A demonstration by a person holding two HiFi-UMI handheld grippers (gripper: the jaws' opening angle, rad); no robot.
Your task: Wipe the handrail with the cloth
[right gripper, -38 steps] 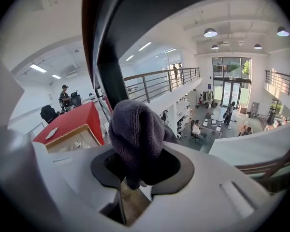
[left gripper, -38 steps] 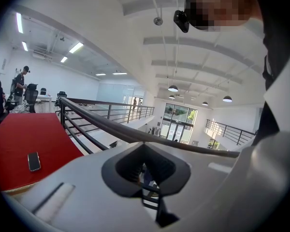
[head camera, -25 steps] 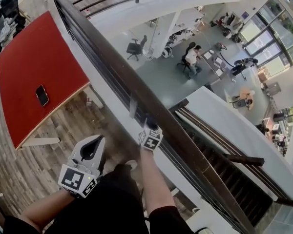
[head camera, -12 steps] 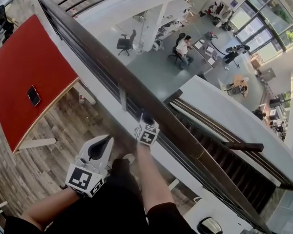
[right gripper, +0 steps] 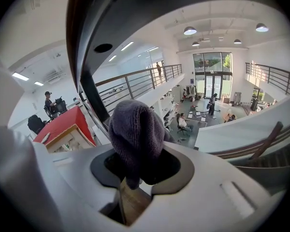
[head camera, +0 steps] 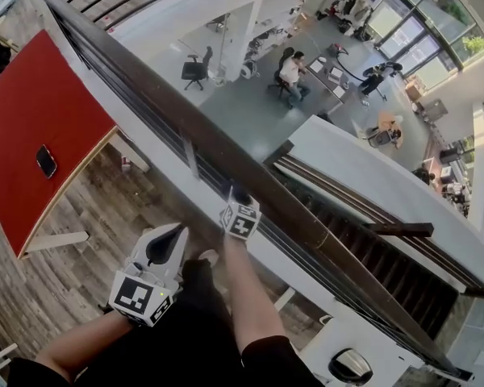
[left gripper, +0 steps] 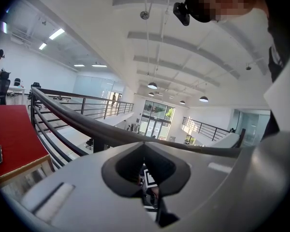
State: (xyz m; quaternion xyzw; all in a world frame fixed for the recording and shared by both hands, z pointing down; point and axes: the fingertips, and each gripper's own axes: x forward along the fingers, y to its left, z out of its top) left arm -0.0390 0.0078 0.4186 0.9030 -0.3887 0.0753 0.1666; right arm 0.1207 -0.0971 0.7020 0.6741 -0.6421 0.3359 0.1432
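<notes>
Cloth clenched by my right gripper has crept a little further along the handrail, so wiping looks under way; my left gripper idles, jaws closed, empty.

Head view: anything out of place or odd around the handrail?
Nothing stands out. The right hand-held gripper is shut on the grey cloth at the handrail. The left hand-held gripper is shut and empty, lower down. A phone lies flat on the red table.

R gripper w/ cloth slid along handrail, further from post
</notes>
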